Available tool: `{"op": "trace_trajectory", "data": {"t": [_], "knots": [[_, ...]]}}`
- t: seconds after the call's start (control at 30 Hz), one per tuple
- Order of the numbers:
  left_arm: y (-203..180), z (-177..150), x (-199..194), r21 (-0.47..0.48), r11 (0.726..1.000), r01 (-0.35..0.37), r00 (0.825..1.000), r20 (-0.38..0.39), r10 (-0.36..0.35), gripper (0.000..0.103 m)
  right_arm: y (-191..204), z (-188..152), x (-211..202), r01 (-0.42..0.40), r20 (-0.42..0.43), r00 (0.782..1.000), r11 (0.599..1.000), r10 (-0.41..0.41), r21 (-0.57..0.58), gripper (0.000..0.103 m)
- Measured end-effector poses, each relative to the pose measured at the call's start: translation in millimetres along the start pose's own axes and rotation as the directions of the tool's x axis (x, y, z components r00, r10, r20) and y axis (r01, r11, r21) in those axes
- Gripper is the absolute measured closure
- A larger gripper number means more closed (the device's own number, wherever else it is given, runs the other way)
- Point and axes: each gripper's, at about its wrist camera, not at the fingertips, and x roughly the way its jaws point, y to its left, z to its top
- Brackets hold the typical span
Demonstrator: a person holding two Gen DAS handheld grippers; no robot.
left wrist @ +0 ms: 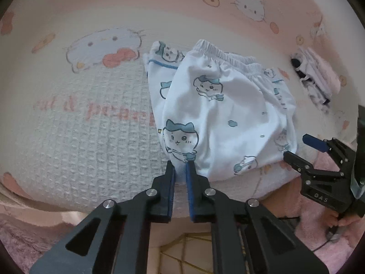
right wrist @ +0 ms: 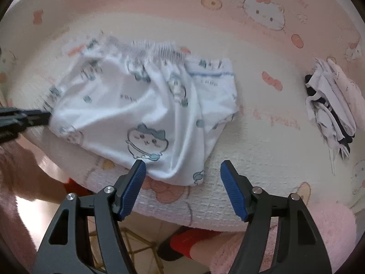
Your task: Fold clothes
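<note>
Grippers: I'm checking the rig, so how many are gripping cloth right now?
1. The left gripper is shut on the white shorts at their near edge; the right gripper is open, holding nothing.

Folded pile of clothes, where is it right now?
The folded pile sits at the right of both wrist views, on the cartoon-cat blanket, apart from the white printed shorts that lie mid-frame to its left.

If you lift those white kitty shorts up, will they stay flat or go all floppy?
Probably floppy: the white shorts are thin cloth, already wrinkled and bunched on the blanket. They look light, since the left hand-held gripper grips only an edge. They should not roll or break, but loose parts would likely dangle.
</note>
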Motion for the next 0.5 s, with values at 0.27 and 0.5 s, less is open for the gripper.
{"op": "trace_trajectory", "data": {"t": [0.27,0.5], "knots": [[-17.5,-0.3,-10.7,0.100,0.974,-0.204,0.976,0.096,0.195,0.095,-14.7,-7.2,9.1,0.067,-0.009,0.998,0.997,-0.067,0.048,0.055],[-8.0,8.6,-1.8,0.021,0.990,-0.137,0.991,0.000,0.137,0.090,-26.2,0.9,15.3,0.094,-0.054,0.995,0.983,-0.087,0.154,0.069]]}}
